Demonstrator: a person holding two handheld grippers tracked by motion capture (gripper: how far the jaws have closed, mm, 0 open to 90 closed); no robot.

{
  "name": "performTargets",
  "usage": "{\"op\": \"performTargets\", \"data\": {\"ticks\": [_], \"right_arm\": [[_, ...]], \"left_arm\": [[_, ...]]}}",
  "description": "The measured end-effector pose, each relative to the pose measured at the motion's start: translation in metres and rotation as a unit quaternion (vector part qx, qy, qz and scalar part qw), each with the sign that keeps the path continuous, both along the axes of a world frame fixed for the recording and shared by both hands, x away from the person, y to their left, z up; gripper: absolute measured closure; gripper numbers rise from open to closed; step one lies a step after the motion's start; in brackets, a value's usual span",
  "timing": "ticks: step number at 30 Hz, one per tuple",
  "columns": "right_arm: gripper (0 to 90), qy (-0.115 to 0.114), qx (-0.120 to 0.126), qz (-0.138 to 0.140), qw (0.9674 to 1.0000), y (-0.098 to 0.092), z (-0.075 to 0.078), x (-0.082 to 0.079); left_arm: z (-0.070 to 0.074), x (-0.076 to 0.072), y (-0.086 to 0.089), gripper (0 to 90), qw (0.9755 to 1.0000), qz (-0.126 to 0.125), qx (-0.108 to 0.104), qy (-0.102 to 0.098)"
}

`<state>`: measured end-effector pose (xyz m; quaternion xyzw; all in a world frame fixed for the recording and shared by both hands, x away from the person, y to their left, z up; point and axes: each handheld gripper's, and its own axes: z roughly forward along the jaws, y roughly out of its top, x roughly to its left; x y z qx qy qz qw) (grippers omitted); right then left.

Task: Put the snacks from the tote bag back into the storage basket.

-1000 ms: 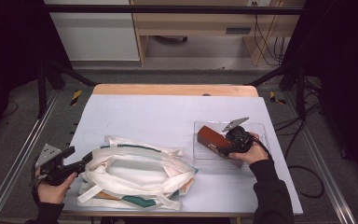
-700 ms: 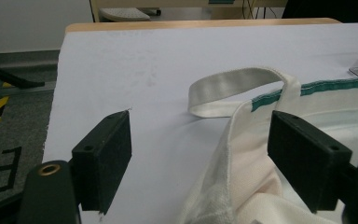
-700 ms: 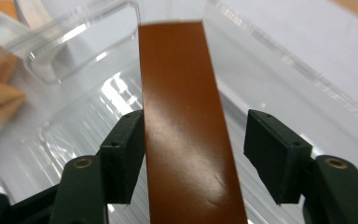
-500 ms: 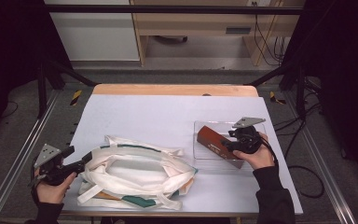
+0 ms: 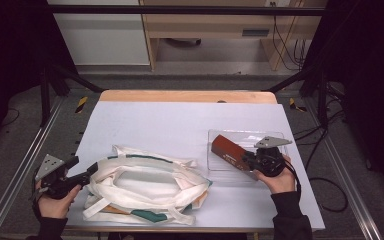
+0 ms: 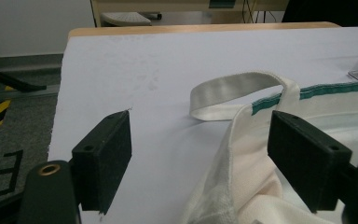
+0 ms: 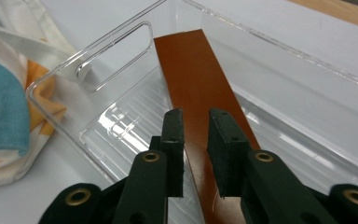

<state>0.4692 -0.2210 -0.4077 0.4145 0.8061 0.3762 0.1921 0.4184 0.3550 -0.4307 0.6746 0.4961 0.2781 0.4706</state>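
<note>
Brown and flat, a box [image 7: 200, 93] lies in a clear plastic tray [image 7: 303, 60], and the right gripper [image 7: 196, 140] pinches its near edge between almost closed jaws. The left gripper [image 6: 200, 154] is spread wide, a fold of the white cloth bag [image 6: 242, 186] lying between its jaws, the bag's strap [image 6: 233, 88] just ahead.

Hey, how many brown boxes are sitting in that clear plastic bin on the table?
1. A single brown box lies in the clear bin at the table's right side, its near end between the right gripper's jaws. Nothing else shows through the bin's clear walls.
</note>
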Motion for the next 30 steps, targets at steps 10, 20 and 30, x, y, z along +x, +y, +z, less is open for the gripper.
{"op": "performTargets", "data": {"ticks": [10,20,30], "right_arm": [[87.7,0.029,-0.01,0.001,0.9995,-0.005,-0.011,-0.002],[90.0,0.045,-0.013,0.006,0.9989,-0.005,-0.012,-0.002],[89.2,0.046,-0.025,-0.029,0.9982,-0.01,-0.016,0.0]], "left_arm": [[-0.002,0.001,-0.002,21.8,1.0,-0.003,0.004,0.002],[-0.003,0.002,-0.002,21.9,1.0,-0.003,0.005,0.006],[-0.004,0.002,-0.002,21.9,1.0,-0.004,0.005,0.007]]}}
